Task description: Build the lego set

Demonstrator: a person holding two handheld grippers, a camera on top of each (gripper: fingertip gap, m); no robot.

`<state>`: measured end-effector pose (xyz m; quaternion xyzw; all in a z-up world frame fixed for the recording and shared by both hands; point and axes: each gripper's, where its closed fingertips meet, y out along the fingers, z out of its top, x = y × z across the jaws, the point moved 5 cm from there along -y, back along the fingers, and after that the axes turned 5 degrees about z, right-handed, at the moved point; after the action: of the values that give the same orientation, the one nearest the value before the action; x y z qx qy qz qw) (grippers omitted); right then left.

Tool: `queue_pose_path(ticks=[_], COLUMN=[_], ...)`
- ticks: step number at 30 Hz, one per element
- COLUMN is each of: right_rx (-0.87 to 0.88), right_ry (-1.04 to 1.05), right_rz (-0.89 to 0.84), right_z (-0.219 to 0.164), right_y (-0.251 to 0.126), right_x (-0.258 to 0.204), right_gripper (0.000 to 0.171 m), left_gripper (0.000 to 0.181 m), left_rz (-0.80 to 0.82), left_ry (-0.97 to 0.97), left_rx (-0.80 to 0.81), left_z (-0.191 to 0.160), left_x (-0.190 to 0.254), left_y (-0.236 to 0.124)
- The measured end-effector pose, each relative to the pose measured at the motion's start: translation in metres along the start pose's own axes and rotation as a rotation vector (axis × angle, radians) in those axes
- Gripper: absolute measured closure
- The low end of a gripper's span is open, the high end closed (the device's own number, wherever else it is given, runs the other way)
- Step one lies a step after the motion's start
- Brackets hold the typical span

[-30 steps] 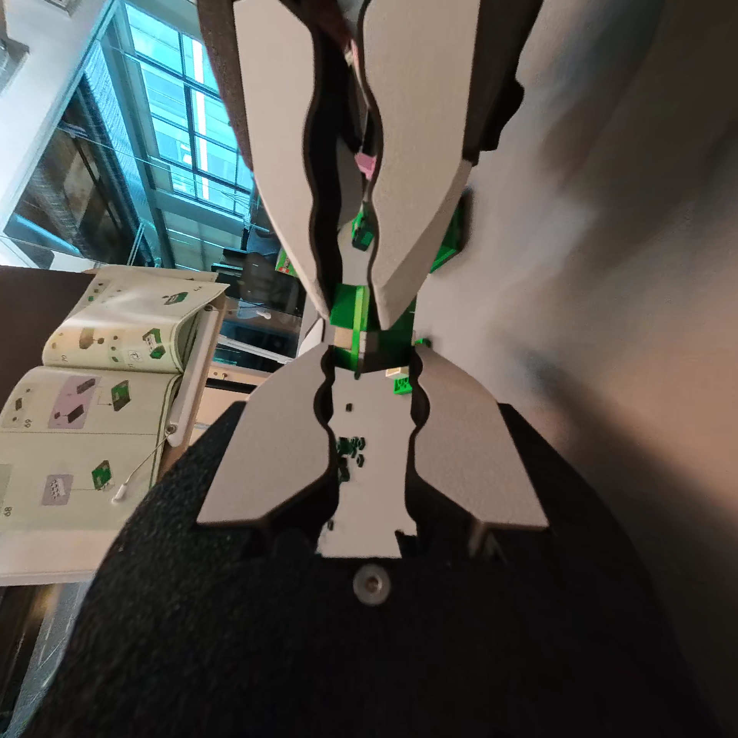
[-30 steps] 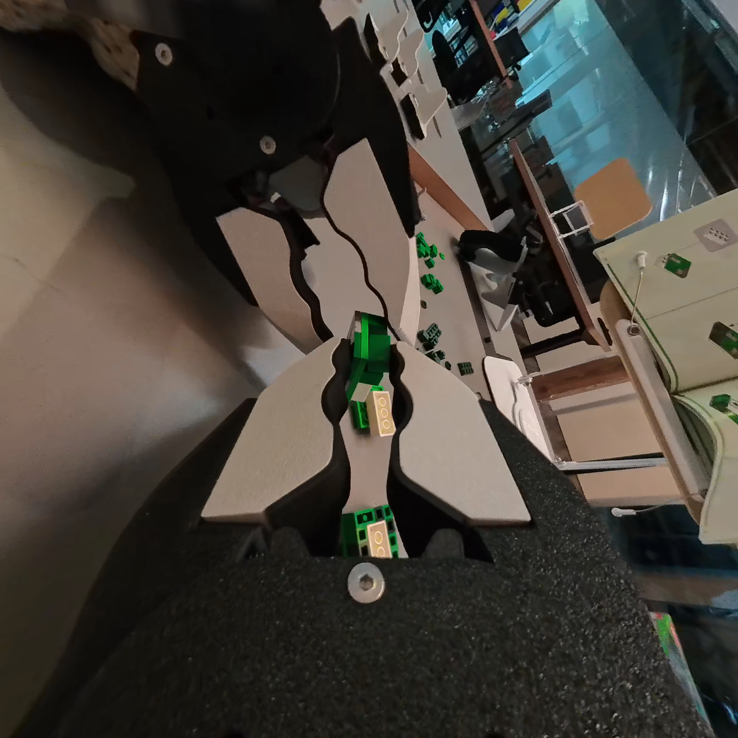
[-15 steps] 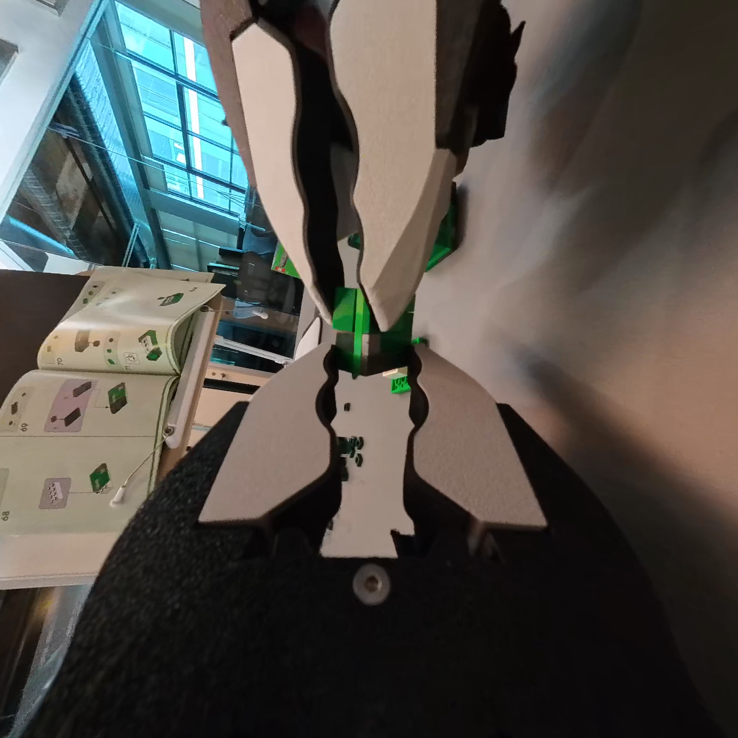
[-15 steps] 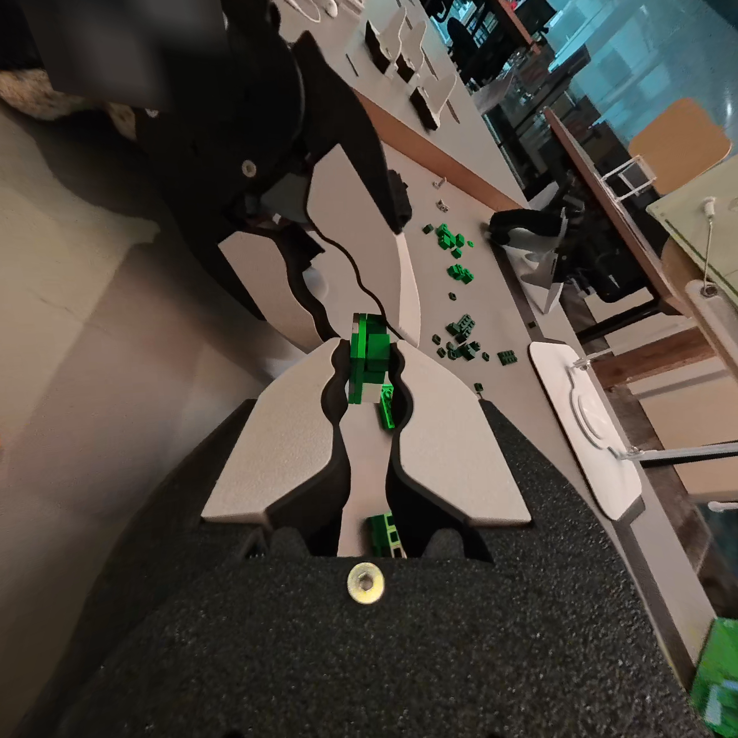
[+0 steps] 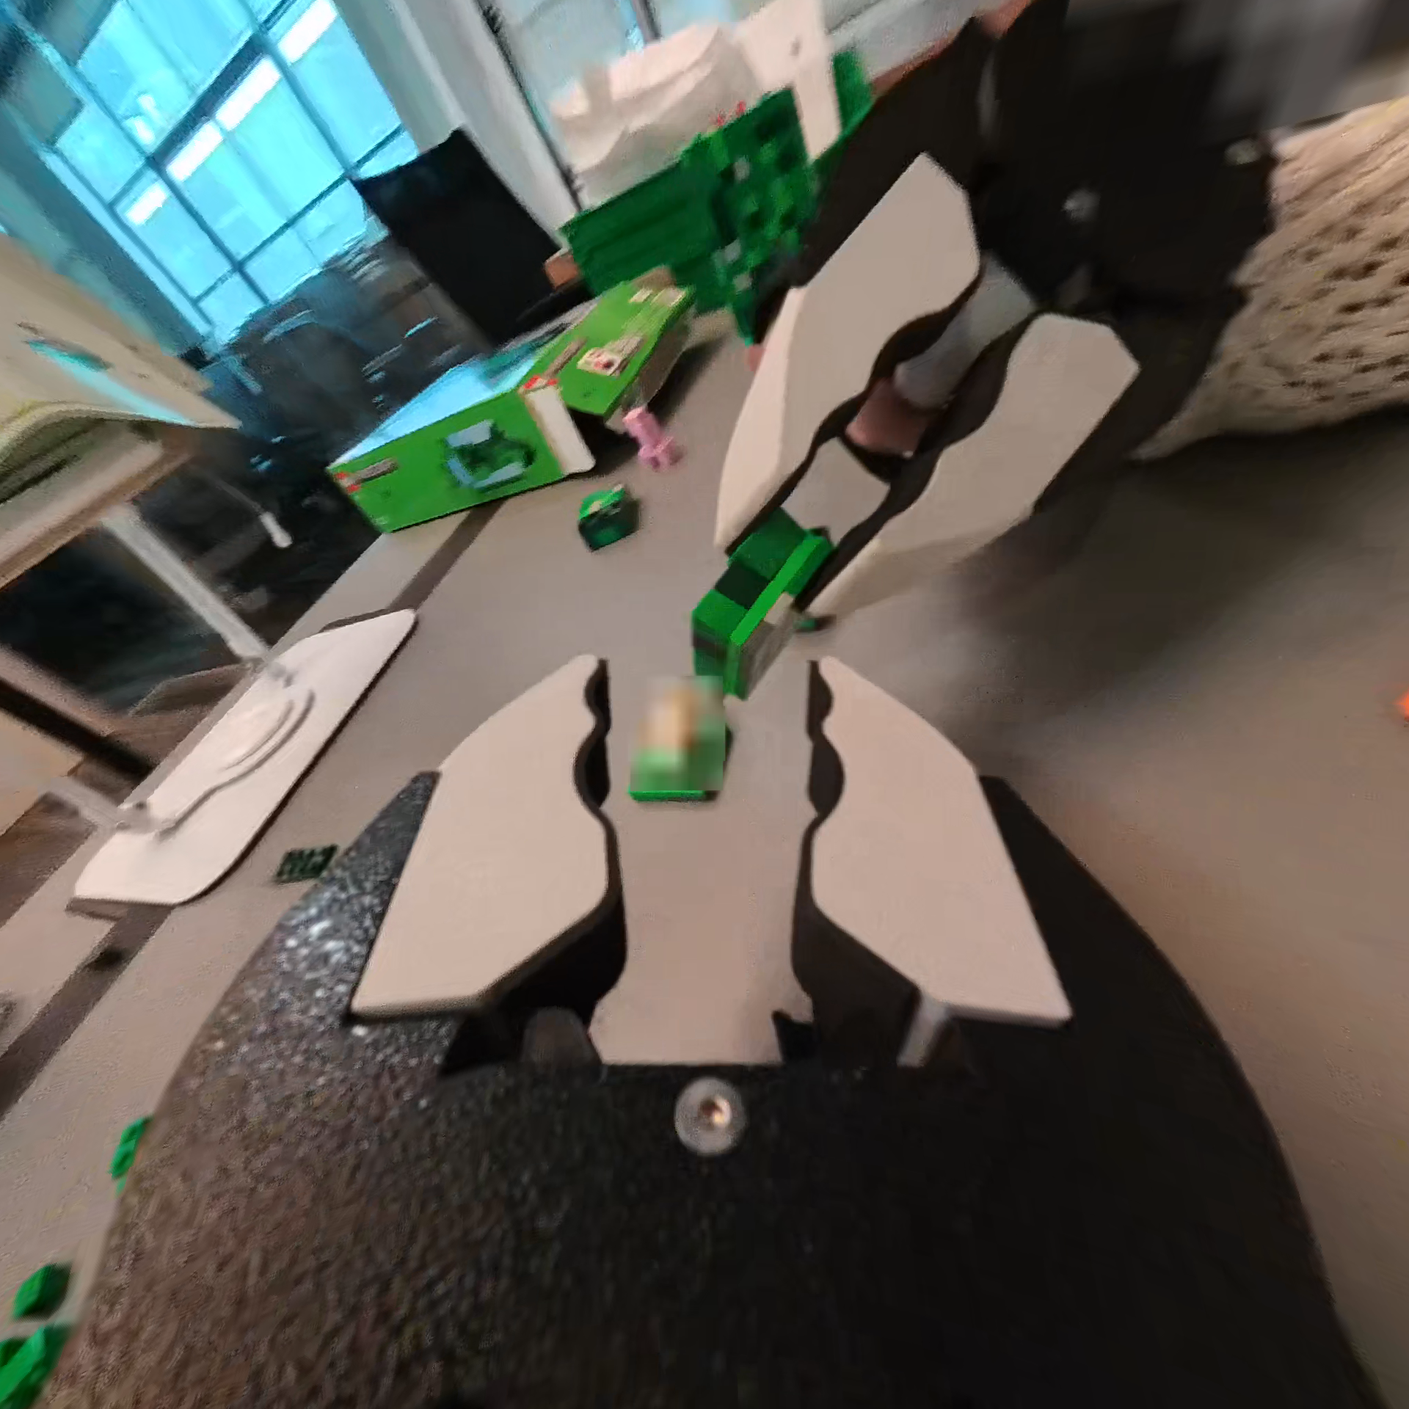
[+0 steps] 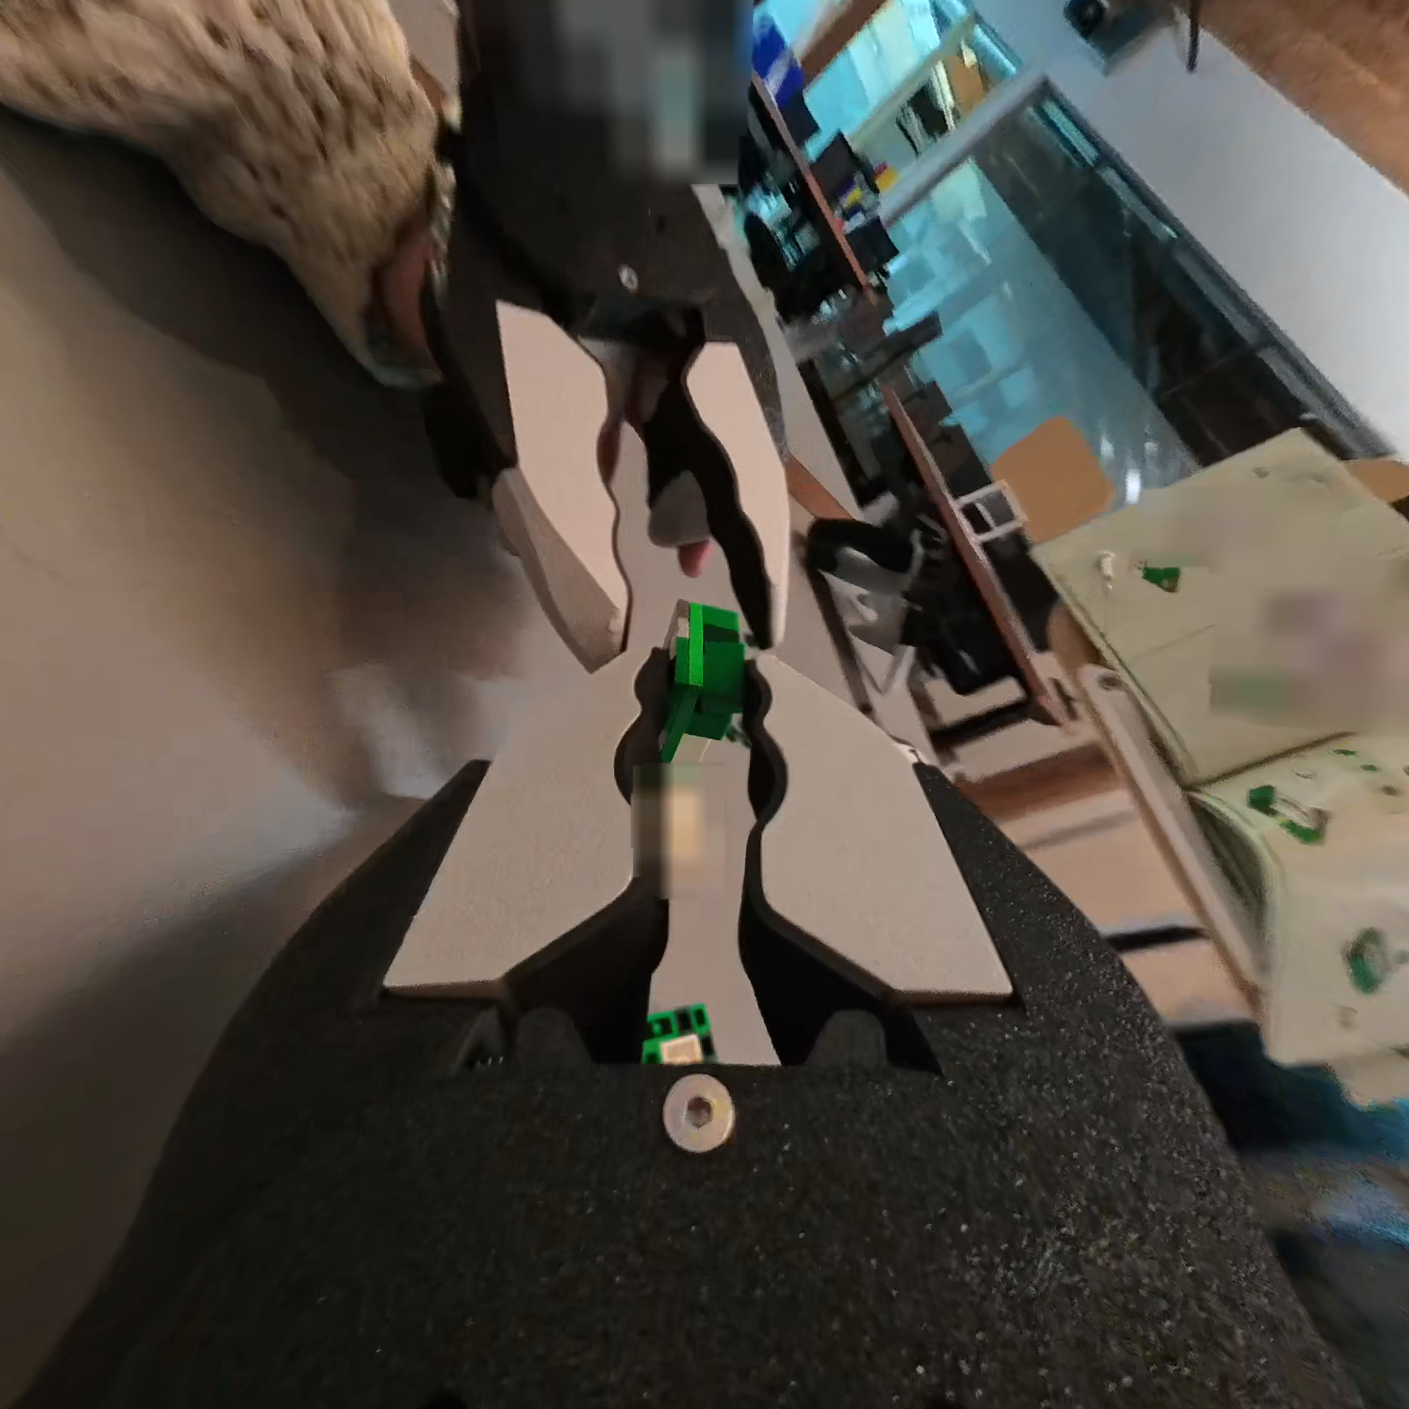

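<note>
The right gripper (image 6: 698, 686) squeezes a small green lego block (image 6: 705, 671) up off the table (image 5: 1144, 686). The left gripper (image 5: 709, 671) is wide apart, holding nothing. The block looks light, hard and slippery. Best to pinch its flat sides so pieces don't pop off.

Bright and dark green plastic lego block assembly (image 5: 751, 610) with one pale grey face, pale grey fingers on the black speckled left gripper (image 5: 707, 671), a small pink lego figure (image 5: 654, 442) beside the green cardboard box (image 5: 465, 465), all above a plain grey surface (image 5: 495, 610).
</note>
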<state>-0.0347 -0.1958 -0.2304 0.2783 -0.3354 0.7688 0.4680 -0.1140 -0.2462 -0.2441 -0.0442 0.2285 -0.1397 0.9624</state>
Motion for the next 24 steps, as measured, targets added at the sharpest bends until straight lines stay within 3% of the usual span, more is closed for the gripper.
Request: queue_pose_path(ticks=[2,6,16,24], right_rx=[0.080,0.174,0.178,0.033], right_ry=[0.097,0.178,0.304,-0.006], right_rz=[0.056,0.112,0.207,0.232], right_z=[0.003,0.009,0.016,0.020], right_y=[-0.004,-0.009,-0.014,-0.009], right_x=[0.001,0.000,-0.002,-0.021], right_gripper=[0.153,0.153,0.152,0.152], left_gripper=[0.129,0.144,0.158,0.163], left_rz=[0.006,0.019,0.078,-0.081], left_ry=[0.091,0.250,0.410,0.353], left_rx=[0.040,0.019,0.060,-0.029], left_z=[0.002,0.005,0.013,0.000], left_x=[0.001,0.019,0.026,0.038], left_y=[-0.004,0.003,0.003,0.006])
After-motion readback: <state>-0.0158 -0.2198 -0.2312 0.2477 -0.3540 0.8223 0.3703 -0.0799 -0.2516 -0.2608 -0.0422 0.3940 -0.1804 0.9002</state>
